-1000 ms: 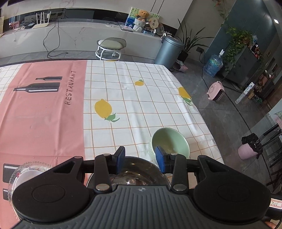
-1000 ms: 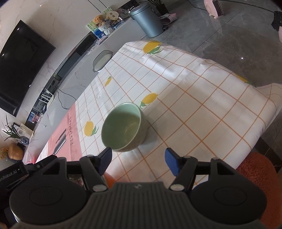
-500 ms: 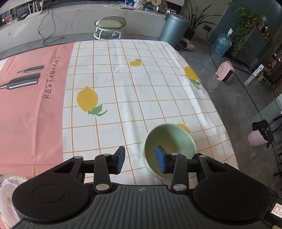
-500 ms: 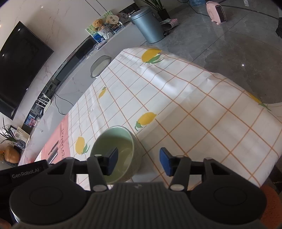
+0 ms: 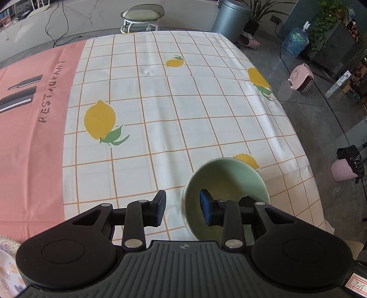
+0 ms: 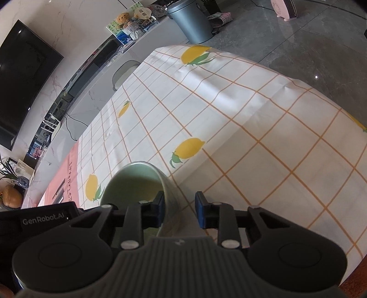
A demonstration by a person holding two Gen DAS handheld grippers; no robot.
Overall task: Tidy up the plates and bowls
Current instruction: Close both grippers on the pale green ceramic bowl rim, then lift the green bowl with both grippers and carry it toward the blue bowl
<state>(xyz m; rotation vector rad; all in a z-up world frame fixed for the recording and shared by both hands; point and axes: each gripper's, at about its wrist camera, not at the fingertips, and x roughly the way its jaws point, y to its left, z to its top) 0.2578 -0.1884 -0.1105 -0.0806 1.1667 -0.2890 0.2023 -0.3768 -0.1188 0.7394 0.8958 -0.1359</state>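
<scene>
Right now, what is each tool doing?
Left tool: open, closing astride the bowl rim.
Right tool: open, closing astride the bowl's opposite rim.

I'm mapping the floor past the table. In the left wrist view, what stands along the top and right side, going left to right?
Stool → grey bin → water jug → pink heater.

One green bowl point(image 5: 226, 181) stands near the bench's right edge. One patterned plate point(image 5: 6, 270) shows at the near left corner. Two claws: left claw point(image 5: 182, 207), right claw point(image 6: 179, 212).
</scene>
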